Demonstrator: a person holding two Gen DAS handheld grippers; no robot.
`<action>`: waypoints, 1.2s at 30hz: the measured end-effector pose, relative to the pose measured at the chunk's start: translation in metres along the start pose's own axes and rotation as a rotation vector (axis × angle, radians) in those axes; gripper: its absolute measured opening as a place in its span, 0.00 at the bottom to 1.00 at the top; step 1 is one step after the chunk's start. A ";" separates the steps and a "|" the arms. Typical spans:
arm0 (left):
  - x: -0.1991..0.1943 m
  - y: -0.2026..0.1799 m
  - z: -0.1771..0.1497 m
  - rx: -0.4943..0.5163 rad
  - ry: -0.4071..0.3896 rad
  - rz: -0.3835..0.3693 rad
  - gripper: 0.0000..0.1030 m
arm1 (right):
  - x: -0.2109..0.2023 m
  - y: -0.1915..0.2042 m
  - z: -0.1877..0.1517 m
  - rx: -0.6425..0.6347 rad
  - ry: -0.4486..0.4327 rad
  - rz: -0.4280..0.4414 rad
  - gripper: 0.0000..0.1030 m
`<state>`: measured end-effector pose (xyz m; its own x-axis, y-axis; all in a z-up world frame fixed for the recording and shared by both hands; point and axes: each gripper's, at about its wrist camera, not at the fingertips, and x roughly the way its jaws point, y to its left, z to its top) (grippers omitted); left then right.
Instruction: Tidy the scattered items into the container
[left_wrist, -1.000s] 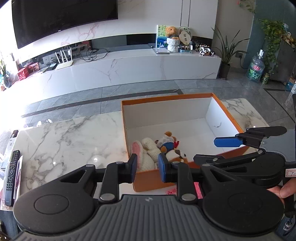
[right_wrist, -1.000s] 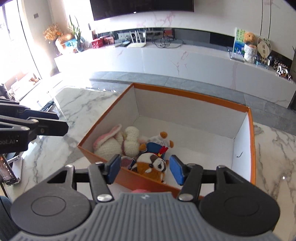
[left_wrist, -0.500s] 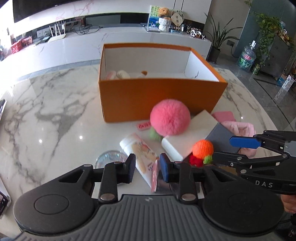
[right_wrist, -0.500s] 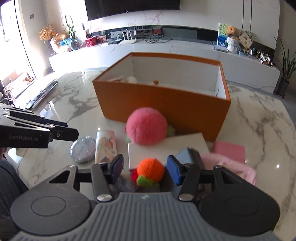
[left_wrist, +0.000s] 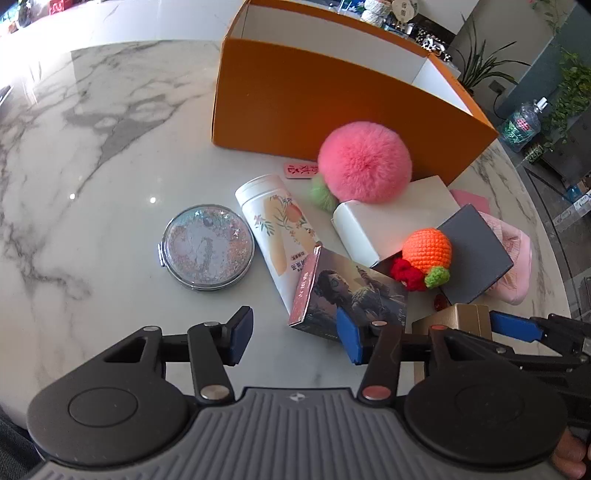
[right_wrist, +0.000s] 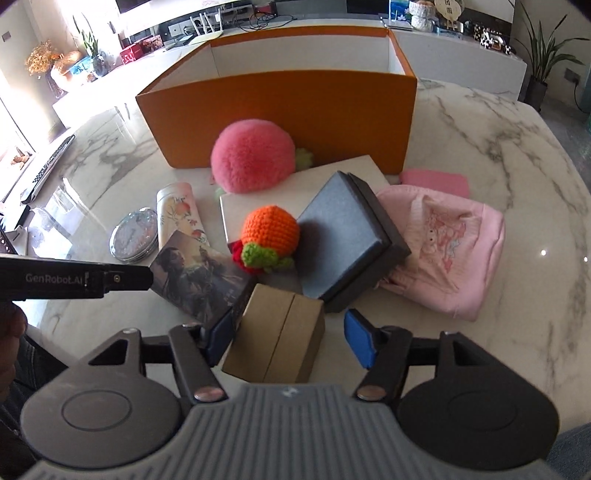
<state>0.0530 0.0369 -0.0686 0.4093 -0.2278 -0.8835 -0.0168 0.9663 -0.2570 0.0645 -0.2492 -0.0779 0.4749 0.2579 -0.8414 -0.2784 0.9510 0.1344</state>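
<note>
Now the right gripper (right_wrist: 290, 339) hangs wide open around the small tan box (right_wrist: 275, 338), gripping nothing, while the left gripper (left_wrist: 295, 338), equally spread and empty, sits by the picture box (left_wrist: 349, 291). The orange container (right_wrist: 295, 110) stands beyond the clutter. If the right closes carelessly, I reckon it could nudge the grey box (right_wrist: 351, 236) leaning just beside, toppling the crocheted orange (right_wrist: 269, 230).

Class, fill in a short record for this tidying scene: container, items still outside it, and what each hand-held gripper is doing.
container: orange box, open top, on the marble table
items outside: pink pompom, crocheted orange, grey box, pink garment, round mirror, white tube, picture box
left hand-held gripper: open, empty, low over the table
right hand-held gripper: open, straddling the brown box
</note>
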 end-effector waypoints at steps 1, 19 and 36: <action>0.002 0.001 0.001 -0.011 0.010 -0.003 0.57 | 0.003 0.000 -0.001 0.002 0.015 0.004 0.65; 0.026 0.010 0.010 -0.073 0.087 -0.125 0.65 | 0.019 0.021 0.004 -0.083 0.071 0.054 0.49; -0.008 0.003 0.016 0.045 -0.022 -0.155 0.31 | 0.022 0.023 0.006 -0.114 0.070 0.064 0.51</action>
<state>0.0641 0.0434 -0.0560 0.4237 -0.3727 -0.8256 0.0887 0.9241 -0.3717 0.0738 -0.2210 -0.0900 0.3951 0.3007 -0.8680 -0.4009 0.9066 0.1316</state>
